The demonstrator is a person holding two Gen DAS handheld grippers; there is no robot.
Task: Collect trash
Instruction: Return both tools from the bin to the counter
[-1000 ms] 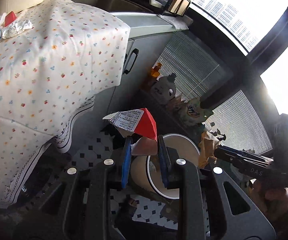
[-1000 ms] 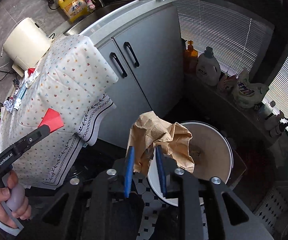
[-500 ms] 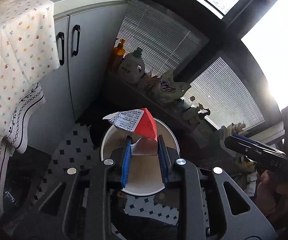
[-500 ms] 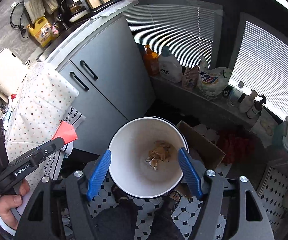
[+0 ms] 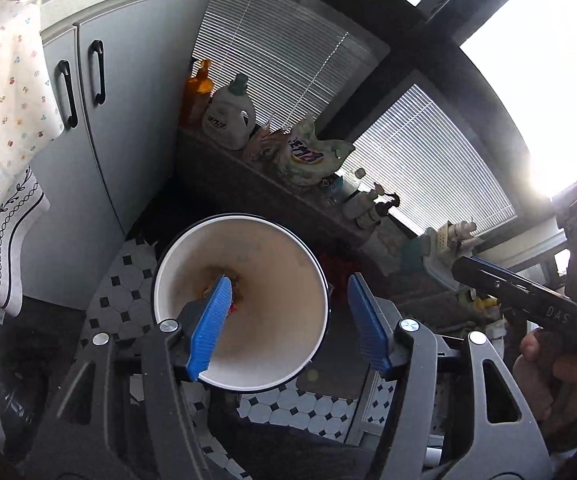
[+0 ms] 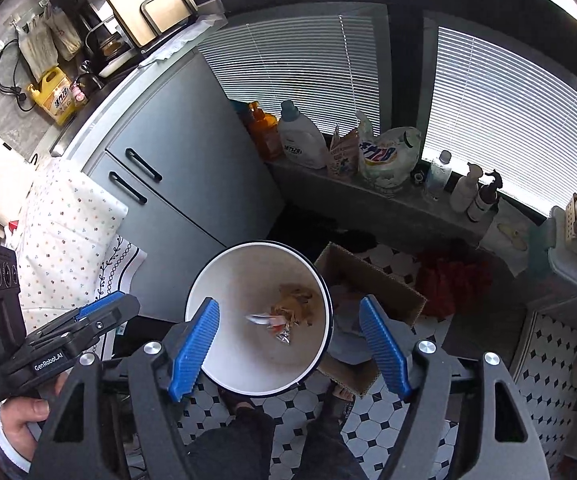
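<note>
Trash (image 6: 293, 312): crumpled brown paper and red-white wrapper, lying at bottom of white bin (image 6: 208, 292) on tiled floor (image 6: 392, 420). Left tool (image 5: 288, 322) and right tool (image 6: 290, 346): both spread, empty, above bin.

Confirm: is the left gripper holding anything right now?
No: the left gripper is open and empty above the white bin, with trash lying at the bottom.

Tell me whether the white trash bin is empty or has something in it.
Not empty. The white trash bin holds crumpled brown paper and a red-and-white wrapper at its bottom, and is otherwise mostly unfilled.
</note>
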